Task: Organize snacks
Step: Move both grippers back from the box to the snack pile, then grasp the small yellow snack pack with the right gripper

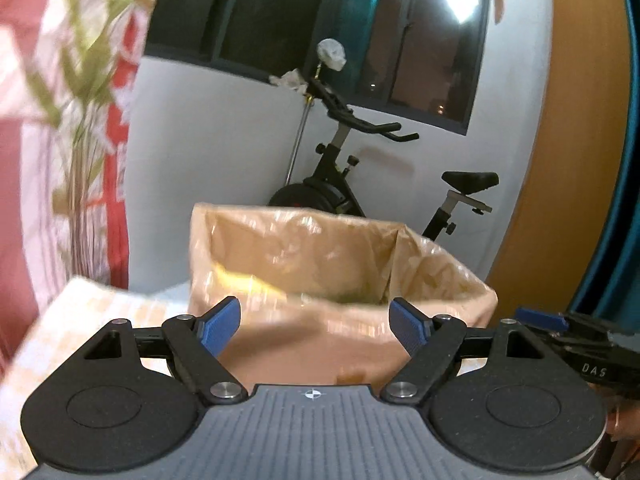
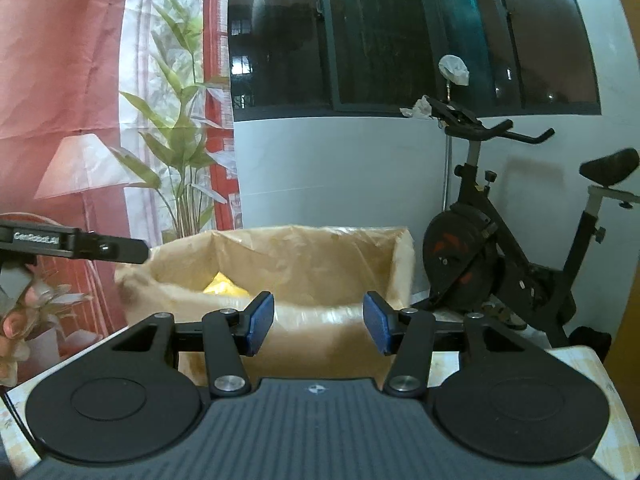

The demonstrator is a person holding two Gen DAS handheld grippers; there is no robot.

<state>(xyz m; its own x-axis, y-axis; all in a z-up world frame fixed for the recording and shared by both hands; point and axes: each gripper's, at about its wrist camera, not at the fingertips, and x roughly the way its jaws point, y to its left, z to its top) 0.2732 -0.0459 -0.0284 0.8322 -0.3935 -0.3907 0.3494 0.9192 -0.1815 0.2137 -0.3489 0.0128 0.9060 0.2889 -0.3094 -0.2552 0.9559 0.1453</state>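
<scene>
A: Start at the fingers. What are the two grippers doing?

B: The left gripper [image 1: 315,326] has its two blue pads spread wide with nothing between them. The right gripper [image 2: 319,323] is likewise released, its jaws apart and empty.

A: What lies just past them?

B: One cardboard box [image 1: 320,344] lined with a clear plastic bag [image 1: 304,252], open at the top, standing at the far edge of the table [image 1: 72,320]. Both grippers face its near wall.

A: And the snacks?

B: One yellow packet [image 2: 224,286] shows inside the box, low against the left wall. Its long axis and heading I cannot tell; too little shows.

A: Further out?

B: One exercise bike [image 2: 500,248] beside the box, one window [image 2: 400,40] above, one printed curtain [image 2: 100,100] to the left.
</scene>
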